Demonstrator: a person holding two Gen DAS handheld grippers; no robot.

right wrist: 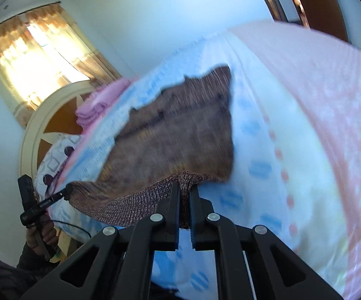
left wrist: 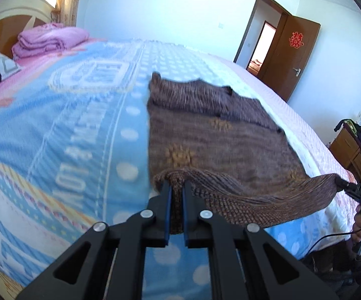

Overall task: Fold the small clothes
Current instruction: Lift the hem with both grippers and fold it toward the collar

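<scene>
Blue patterned blanket (left wrist: 63, 130) covers the bed under both tools. Left hand-held gripper (left wrist: 176, 187) is closed on the near hem of the brown knitted garment (left wrist: 218, 135), at its left corner. Right hand-held gripper (right wrist: 185, 190) pinches the same hem at the other corner. The hem hangs lifted between them; the far part lies on the blanket. Folded pink cloth (left wrist: 48, 40) sits near the headboard (left wrist: 3, 25).

Bright daylight from a curtained window (right wrist: 43, 52), blown out to white glare. Cool blue cast on the walls. Strong motion blur over the brown knit garment (right wrist: 180, 130) and bed (right wrist: 318, 125). Heavy fisheye bending, dark vignette at the corners.
</scene>
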